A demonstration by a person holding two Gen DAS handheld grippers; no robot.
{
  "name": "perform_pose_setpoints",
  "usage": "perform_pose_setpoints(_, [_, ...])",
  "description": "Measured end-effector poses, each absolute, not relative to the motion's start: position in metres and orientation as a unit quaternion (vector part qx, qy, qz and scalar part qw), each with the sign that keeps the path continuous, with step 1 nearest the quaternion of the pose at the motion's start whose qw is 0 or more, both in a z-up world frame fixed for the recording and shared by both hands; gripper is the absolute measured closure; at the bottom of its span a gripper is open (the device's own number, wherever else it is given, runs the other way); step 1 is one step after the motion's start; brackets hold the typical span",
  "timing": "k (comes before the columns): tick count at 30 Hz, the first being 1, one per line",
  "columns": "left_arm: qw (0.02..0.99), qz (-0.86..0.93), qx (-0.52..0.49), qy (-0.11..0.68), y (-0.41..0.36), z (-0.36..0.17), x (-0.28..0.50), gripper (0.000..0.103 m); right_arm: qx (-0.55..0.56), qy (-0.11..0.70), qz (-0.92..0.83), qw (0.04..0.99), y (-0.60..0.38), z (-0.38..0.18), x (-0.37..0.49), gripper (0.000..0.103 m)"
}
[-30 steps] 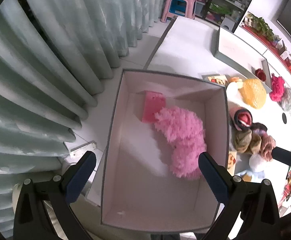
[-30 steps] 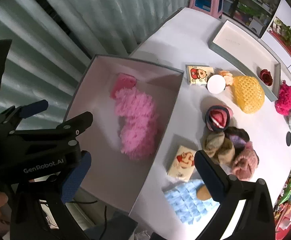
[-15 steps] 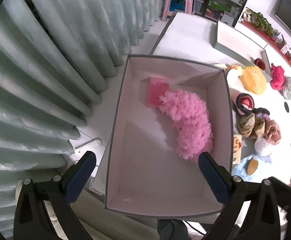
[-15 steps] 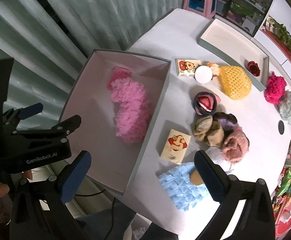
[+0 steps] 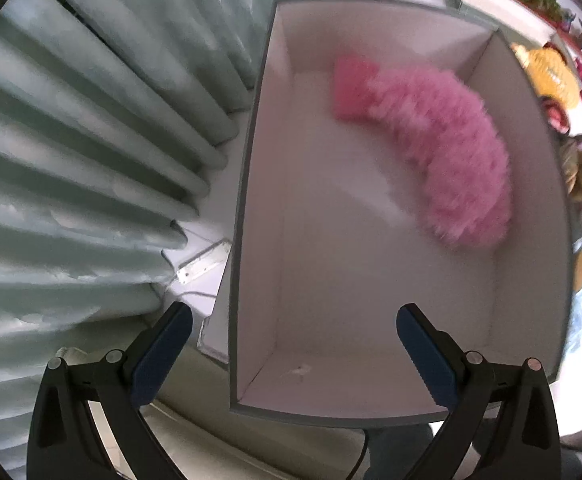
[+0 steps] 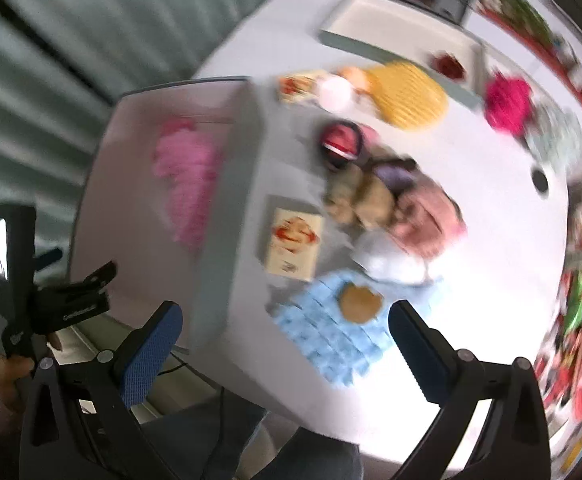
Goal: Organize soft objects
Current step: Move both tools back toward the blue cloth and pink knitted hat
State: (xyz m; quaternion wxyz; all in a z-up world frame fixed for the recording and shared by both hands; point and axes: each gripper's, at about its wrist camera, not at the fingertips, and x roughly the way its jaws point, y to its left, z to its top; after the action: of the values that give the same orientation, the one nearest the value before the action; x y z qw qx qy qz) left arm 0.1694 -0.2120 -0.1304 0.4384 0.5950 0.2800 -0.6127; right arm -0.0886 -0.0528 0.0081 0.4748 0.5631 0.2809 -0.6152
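- The left claw (image 5: pixel 293 336) hung spread wide and empty over the box (image 5: pixel 251 184).
- A fluffy pink piece (image 5: pixel 447 148) lay inside it, blurred.
- The right claw (image 6: pixel 285 338) was likewise released above the counter (image 6: pixel 491 200); motion blur smeared the blue cloth (image 6: pixel 331 340) and the knitted heap (image 6: pixel 387 200).

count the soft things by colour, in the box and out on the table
pink: 2, the fluffy piece and flat pad in the box
yellow: 1, knit piece
magenta: 1, pom
light blue: 1, cloth
mixed colours: 1 pile of rolled knits, too blurred to split
total: 6
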Motion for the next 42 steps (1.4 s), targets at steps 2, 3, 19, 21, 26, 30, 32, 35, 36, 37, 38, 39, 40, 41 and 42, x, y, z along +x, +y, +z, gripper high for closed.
perform_pose_setpoints(2, [0.436, -0.608, 0.603, 0.278, -0.212, -0.139, 0.172, 0.0, 0.577, 0.267, -0.622, 0.457, -0.043, 0.001, -0.101, 0.0])
perform_pose_setpoints(3, [0.435, -0.606, 0.607, 0.274, -0.212, -0.142, 0.173, 0.0, 0.587, 0.258, -0.626, 0.443, -0.035, -0.003, -0.11, 0.0])
perform_pose_setpoints(19, [0.343, -0.706, 0.573, 0.235, -0.163, -0.065, 0.081, 0.0, 0.667, 0.177, -0.631, 0.354, 0.025, -0.061, -0.183, 0.0])
perform_pose_setpoints(21, [0.302, -0.729, 0.571, 0.227, -0.139, -0.053, 0.053, 0.0, 0.67, 0.171, -0.627, 0.36, 0.026, -0.065, -0.192, 0.0])
perform_pose_setpoints(26, [0.248, -0.741, 0.579, 0.232, -0.088, -0.055, 0.001, 0.0, 0.665, 0.164, -0.618, 0.387, 0.015, -0.07, -0.222, 0.0])
perform_pose_setpoints(30, [0.263, -0.716, 0.593, 0.257, -0.064, -0.079, -0.028, 0.0, 0.652, 0.185, -0.603, 0.421, 0.002, -0.071, -0.238, 0.0])
perform_pose_setpoints(32, [0.288, -0.692, 0.594, 0.293, -0.059, -0.096, -0.038, 0.0, 0.652, 0.186, -0.594, 0.433, -0.003, -0.073, -0.245, 0.0])
perform_pose_setpoints(35, [0.328, -0.665, 0.585, 0.327, -0.057, -0.114, -0.051, 0.0, 0.649, 0.192, -0.585, 0.448, -0.005, -0.074, -0.255, 0.0])
perform_pose_setpoints(36, [0.34, -0.659, 0.582, 0.332, -0.057, -0.118, -0.056, 0.0, 0.645, 0.196, -0.585, 0.451, -0.003, -0.073, -0.259, 0.0])
perform_pose_setpoints(37, [0.352, -0.652, 0.582, 0.335, -0.058, -0.124, -0.061, 0.0, 0.645, 0.199, -0.583, 0.453, 0.0, -0.074, -0.262, 0.0])
perform_pose_setpoints(38, [0.359, -0.645, 0.584, 0.337, -0.059, -0.131, -0.067, 0.0, 0.647, 0.199, -0.58, 0.453, 0.005, -0.075, -0.266, 0.0])
perform_pose_setpoints(39, [0.362, -0.639, 0.589, 0.337, -0.059, -0.138, -0.072, 0.0, 0.651, 0.2, -0.577, 0.452, 0.011, -0.077, -0.27, 0.0])
perform_pose_setpoints(40, [0.366, -0.631, 0.595, 0.337, -0.06, -0.147, -0.076, 0.0, 0.653, 0.202, -0.576, 0.449, 0.017, -0.08, -0.273, 0.0])
perform_pose_setpoints(41, [0.369, -0.626, 0.6, 0.336, -0.061, -0.154, -0.08, 0.0, 0.655, 0.204, -0.574, 0.447, 0.023, -0.083, -0.277, 0.0])
perform_pose_setpoints(42, [0.372, -0.624, 0.601, 0.333, -0.061, -0.159, -0.084, 0.0, 0.655, 0.206, -0.573, 0.447, 0.027, -0.085, -0.277, 0.0])
